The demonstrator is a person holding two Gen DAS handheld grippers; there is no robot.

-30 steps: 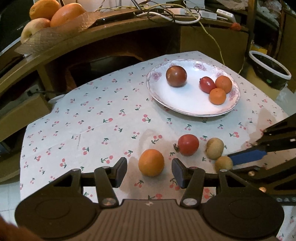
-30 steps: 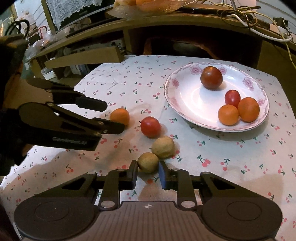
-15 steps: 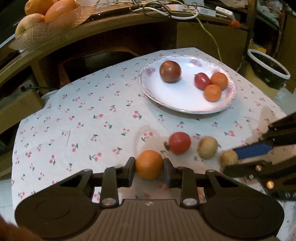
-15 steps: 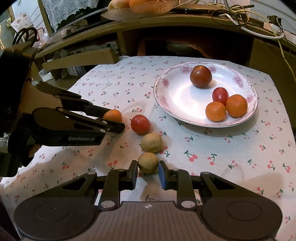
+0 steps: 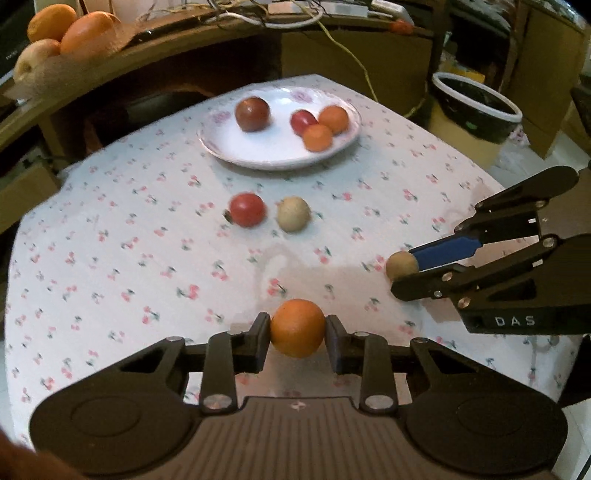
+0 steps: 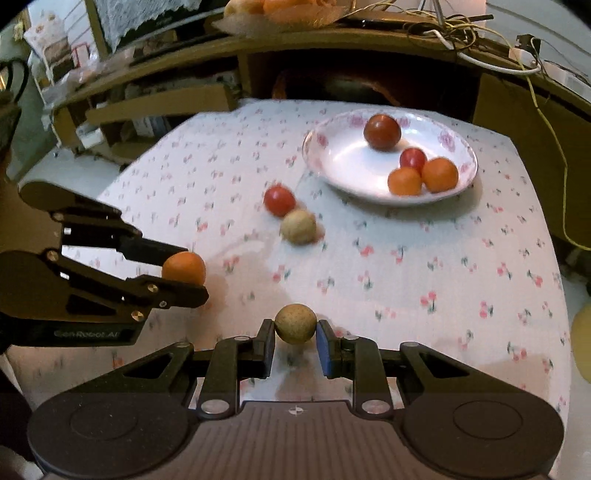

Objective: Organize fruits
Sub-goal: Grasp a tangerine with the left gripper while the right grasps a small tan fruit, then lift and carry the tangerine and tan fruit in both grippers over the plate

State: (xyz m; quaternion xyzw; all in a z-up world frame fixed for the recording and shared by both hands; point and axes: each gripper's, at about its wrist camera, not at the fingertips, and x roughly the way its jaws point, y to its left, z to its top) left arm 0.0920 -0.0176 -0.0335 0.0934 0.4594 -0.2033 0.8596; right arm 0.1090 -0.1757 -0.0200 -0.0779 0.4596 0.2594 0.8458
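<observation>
The left gripper (image 5: 297,328) is closed on an orange fruit (image 5: 297,328), its two fingers pressed against the fruit's left and right sides and holding it clear above the cherry-print cloth (image 5: 110,240) that covers the bench. From the right wrist view the same gripper (image 6: 183,268) comes in from the left edge with the orange fruit (image 6: 183,268) pinched at its tips.

The right gripper (image 6: 295,328) is clamped on a small tan fruit (image 6: 295,323), one black finger on its left and a blue-padded finger (image 6: 323,349) on its right. In the left wrist view this gripper (image 5: 402,266) reaches in from the right with the tan fruit (image 5: 402,264) at its tips.

Farther out on the cloth, a red tomato (image 5: 246,209) and a second tan fruit (image 5: 293,218) lie just beside each other, between the grippers and the plate. The white floral plate (image 5: 229,146) sits near the far edge of the bench and holds a dark red fruit (image 5: 252,114), a small red fruit (image 5: 303,120) and two small orange fruits (image 5: 317,137) clustered together.

Behind the bench, a wooden shelf (image 5: 184,37) carries a bowl of large fruits (image 5: 70,29) and tangled cables (image 5: 280,14). A black bin with a white rim (image 5: 476,105) stands on the floor to the right.
</observation>
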